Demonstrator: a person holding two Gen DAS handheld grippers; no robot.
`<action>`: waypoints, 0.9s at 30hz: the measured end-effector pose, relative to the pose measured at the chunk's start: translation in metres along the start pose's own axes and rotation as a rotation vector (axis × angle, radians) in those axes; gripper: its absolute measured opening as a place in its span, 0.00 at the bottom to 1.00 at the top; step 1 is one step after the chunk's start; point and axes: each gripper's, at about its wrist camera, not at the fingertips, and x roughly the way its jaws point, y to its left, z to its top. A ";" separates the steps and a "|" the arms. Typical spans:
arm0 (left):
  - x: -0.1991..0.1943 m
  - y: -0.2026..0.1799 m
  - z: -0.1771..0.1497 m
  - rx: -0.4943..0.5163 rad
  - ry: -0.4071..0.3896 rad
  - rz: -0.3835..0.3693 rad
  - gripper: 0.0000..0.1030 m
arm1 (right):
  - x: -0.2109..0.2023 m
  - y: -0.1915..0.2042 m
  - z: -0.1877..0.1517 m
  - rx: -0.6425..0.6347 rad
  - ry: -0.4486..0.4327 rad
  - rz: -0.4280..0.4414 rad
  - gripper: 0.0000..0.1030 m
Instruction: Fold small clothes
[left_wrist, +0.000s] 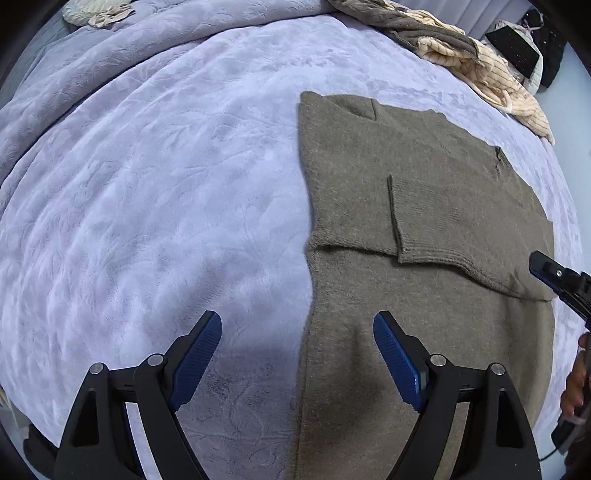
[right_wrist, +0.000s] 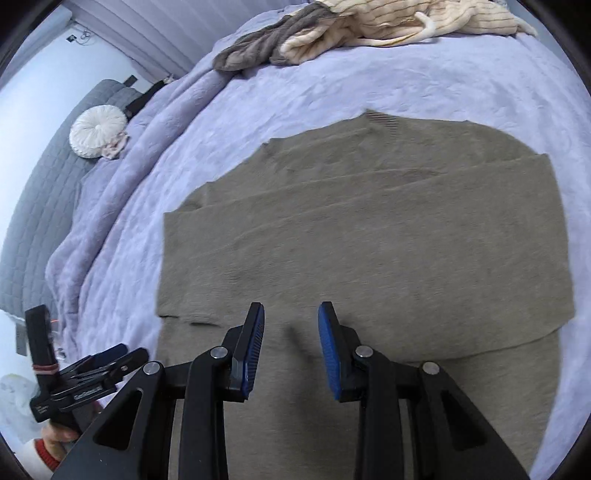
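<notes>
One taupe sweater (left_wrist: 424, 206) lies flat on the lilac bed (left_wrist: 166, 184); two garments heaped at 12 o'clock. Left tongs (left_wrist: 297, 325) wide, right tongs (right_wrist: 291, 314) narrower; both empty.

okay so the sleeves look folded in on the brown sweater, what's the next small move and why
Probably lower both open grippers, left gripper and right gripper, to pinch the near hem of the brown sweater. It lies flat on the lavender blanket, and neither gripper holds anything.
</notes>
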 end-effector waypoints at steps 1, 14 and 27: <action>0.002 -0.004 -0.002 0.014 0.011 -0.003 0.82 | 0.006 -0.009 0.001 0.008 0.024 -0.042 0.32; 0.000 -0.011 -0.025 0.072 0.064 -0.020 0.82 | -0.049 -0.074 -0.057 0.151 0.045 -0.037 0.36; 0.042 -0.003 0.064 -0.086 0.046 -0.331 0.82 | -0.044 -0.236 -0.035 0.709 -0.106 0.205 0.44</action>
